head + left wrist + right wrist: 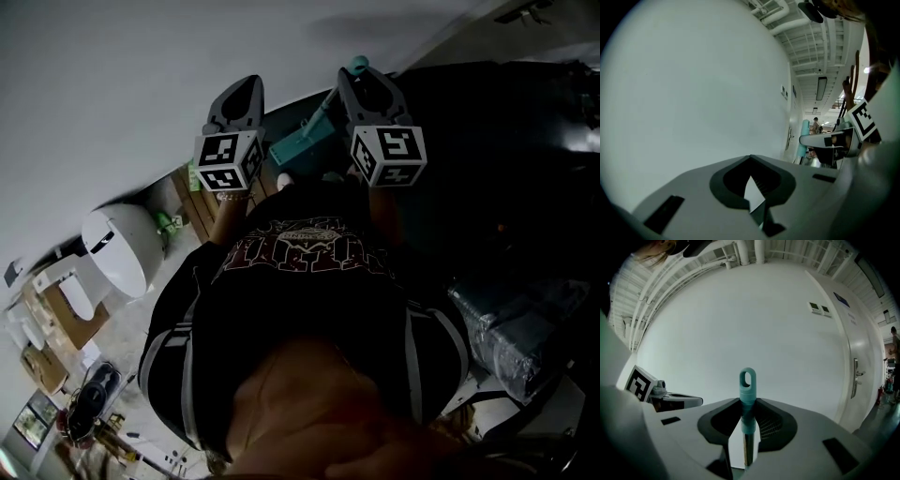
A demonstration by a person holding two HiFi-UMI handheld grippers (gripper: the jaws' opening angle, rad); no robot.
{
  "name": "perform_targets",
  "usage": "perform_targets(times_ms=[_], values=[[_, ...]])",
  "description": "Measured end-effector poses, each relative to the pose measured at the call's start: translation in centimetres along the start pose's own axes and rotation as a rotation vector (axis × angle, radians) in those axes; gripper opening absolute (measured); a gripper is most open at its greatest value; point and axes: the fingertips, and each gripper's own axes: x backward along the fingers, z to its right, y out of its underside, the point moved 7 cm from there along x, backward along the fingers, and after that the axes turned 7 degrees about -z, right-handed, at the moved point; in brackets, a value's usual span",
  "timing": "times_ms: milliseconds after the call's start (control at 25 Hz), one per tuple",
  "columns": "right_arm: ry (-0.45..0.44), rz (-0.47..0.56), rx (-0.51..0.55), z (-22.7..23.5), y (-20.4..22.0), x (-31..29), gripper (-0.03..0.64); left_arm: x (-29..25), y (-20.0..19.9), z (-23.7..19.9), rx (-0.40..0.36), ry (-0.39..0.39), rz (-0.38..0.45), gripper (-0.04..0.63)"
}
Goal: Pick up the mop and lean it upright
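The mop's dark handle with a teal looped cap (747, 386) stands upright between the jaws of my right gripper (747, 420), which is shut on it just below the cap. In the head view the cap (358, 64) pokes out above the right gripper (364, 86), and the teal mop head (302, 142) shows lower down between the two grippers. My left gripper (234, 101) is held beside the right one, apart from the mop. In its own view the left gripper (751, 183) faces a white wall through a narrow gap, with nothing between its jaws.
A plain white wall (754, 324) stands close ahead, with a door (855, 376) at the right. In the head view a white rounded machine (117, 246), cardboard boxes (58, 319) and wooden planks (199, 202) lie at the left, and a wrapped bundle (511, 328) at the right.
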Motion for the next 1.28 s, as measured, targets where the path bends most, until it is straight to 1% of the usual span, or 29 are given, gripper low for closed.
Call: perform_targets(times_ms=[160, 320, 560, 760, 1040, 1280], values=[[0.008, 0.006, -0.017, 2.6, 0.2, 1.1, 0.11, -2.1, -0.4, 2.5, -0.016, 0.018, -0.01, 0.046], [-0.002, 0.002, -0.02, 5.7, 0.6, 2.4, 0.11, -4.6, -0.8, 5.8, -0.024, 0.022, -0.012, 0.044], [-0.021, -0.009, 0.0, 11.9, 0.2, 4.7, 0.11, -9.0, -1.8, 12.5, -0.022, 0.04, -0.019, 0.046], [-0.038, -0.011, 0.02, 16.7, 0.8, 4.6, 0.11, -13.1, -1.3, 16.3, -0.022, 0.047, -0.025, 0.045], [-0.06, -0.022, 0.071, 23.5, 0.6, 7.3, 0.11, -16.3, -2.2, 23.4, -0.005, 0.027, -0.003, 0.045], [-0.071, -0.022, 0.097, 27.9, 0.6, 7.8, 0.11, -18.4, -2.4, 26.7, -0.003, 0.001, 0.005, 0.046]])
